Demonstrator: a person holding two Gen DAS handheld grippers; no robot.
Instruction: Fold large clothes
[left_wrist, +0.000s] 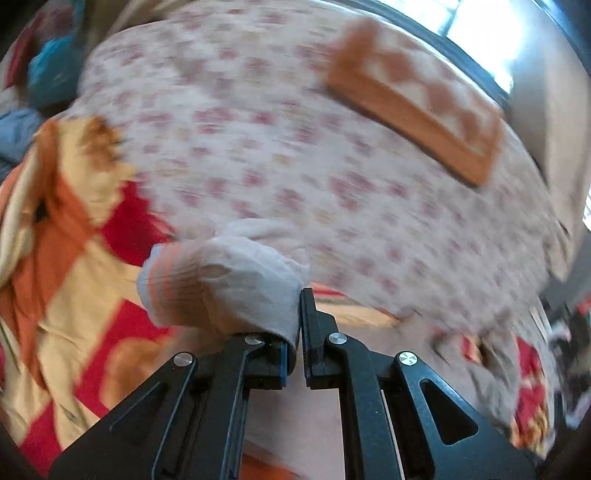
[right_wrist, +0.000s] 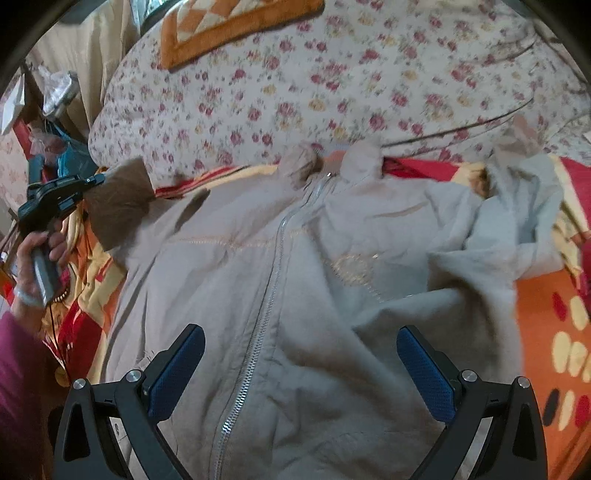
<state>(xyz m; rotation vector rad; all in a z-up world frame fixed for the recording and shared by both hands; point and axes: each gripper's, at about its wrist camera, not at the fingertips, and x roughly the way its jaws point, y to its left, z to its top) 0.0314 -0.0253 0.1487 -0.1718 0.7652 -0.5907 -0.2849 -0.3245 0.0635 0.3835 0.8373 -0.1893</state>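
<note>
A large grey zip-front jacket (right_wrist: 295, 280) lies spread on a red, orange and yellow blanket (right_wrist: 554, 314), zipper (right_wrist: 273, 266) running up the middle. My right gripper (right_wrist: 301, 354) is open and empty, hovering over the jacket's lower front. My left gripper (left_wrist: 299, 325) is shut on the ribbed cuff (left_wrist: 221, 284) of the jacket's left sleeve, lifted above the blanket (left_wrist: 74, 332). It also shows in the right wrist view (right_wrist: 88, 184) at far left, pinching the brown-looking sleeve end (right_wrist: 118, 199). The right sleeve (right_wrist: 517, 206) lies crumpled at the right.
A floral quilt (right_wrist: 332, 81) is heaped behind the jacket, with an orange checked cushion (right_wrist: 221, 26) on it, also in the left wrist view (left_wrist: 417, 103). Bags and clutter (right_wrist: 55, 147) stand at far left. A window (left_wrist: 480, 29) is at the back.
</note>
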